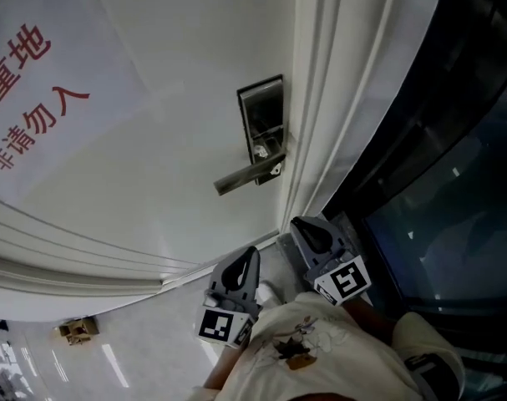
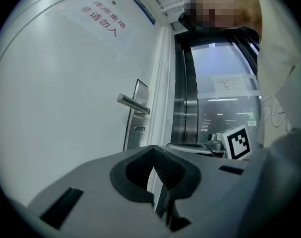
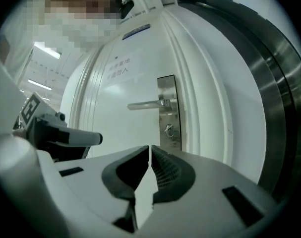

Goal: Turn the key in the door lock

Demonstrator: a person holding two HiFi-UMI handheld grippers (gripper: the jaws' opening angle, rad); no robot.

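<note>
A white door (image 1: 153, 140) fills most of the head view, with a paper sign (image 1: 27, 90) printed in red characters on it and a glossy pale floor (image 1: 111, 349) below. A white moulded door frame (image 1: 320, 98) runs along the latch edge, and beside that are dark glass panels (image 1: 437, 182).

A steel lock plate (image 1: 261, 115) sits near that edge. Its lever handle (image 3: 148, 104) lies level, long axis across the door, its free end pointing away from the frame. The key (image 3: 168, 129) sits in the plate just under the lever and sticks out from the door face; how its head is turned is too small to tell.

Both tools are held well short of the door. The left hand-held gripper (image 1: 235, 276) has its jaws together and empty. The right hand-held gripper (image 1: 318, 239) shows only a thin slit between its jaws, with nothing in it
</note>
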